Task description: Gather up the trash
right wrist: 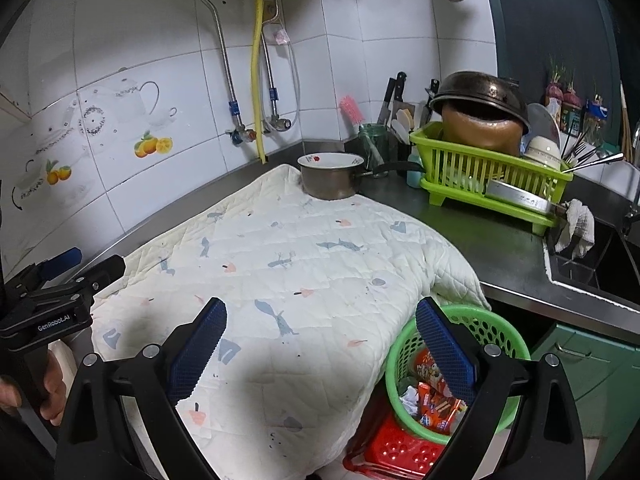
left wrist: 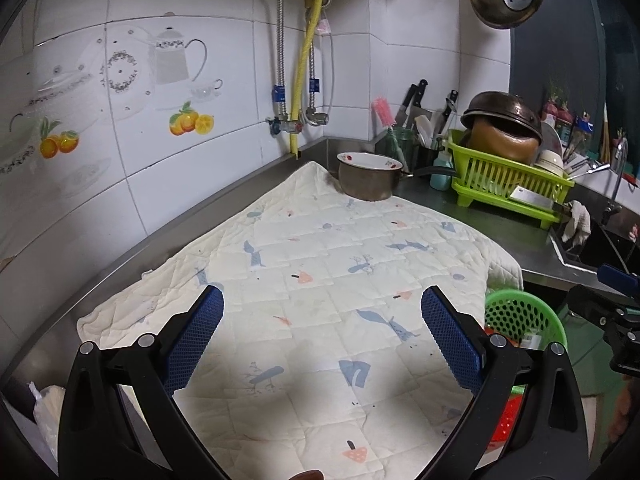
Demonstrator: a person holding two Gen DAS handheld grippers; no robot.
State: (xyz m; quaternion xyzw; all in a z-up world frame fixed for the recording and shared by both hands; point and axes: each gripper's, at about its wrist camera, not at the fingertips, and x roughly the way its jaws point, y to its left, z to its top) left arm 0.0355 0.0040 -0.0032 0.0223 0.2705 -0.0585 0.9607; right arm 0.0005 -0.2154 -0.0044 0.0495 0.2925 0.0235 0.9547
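Trash, a heap of crumpled orange and red snack wrappers (right wrist: 434, 402) with a scrap of white paper, lies inside the round green perforated plastic basket (right wrist: 496, 328), which stands below the front edge of the counter on a red plastic stool (right wrist: 396, 450).

Largest in both views is the steel kitchen counter (right wrist: 492, 248), running along a white tiled wall (right wrist: 140, 32) printed with teapots and oranges. Most of the counter is covered by a cream quilted cloth (right wrist: 312, 272) with small blue and pink figures; its right corner hangs over the edge just above the basket's rim. At the right end sits a dark sink (right wrist: 600, 264) with a white rag (right wrist: 576, 228) draped on its edge. Beside the sink, a lime-green slotted dish rack (right wrist: 480, 176) holds an overturned dark metal wok (right wrist: 480, 96) and bowls. A grey metal saucepan (right wrist: 330, 178) with a white interior stands on the far corner of the cloth. Behind it, a jar holds a pink bottle brush (right wrist: 352, 110), next to black-handled knives.

The left gripper (left wrist: 322, 302) hovers above the cloth, its blue-padded fingers (left wrist: 202, 328) spread wide with nothing between them. The right gripper (right wrist: 320, 314) is likewise spread and empty, poised over the cloth's near right corner, its right finger crossing the basket in the right wrist view. A hand (right wrist: 52, 384) grips the left tool's handle at the edge of the frame.
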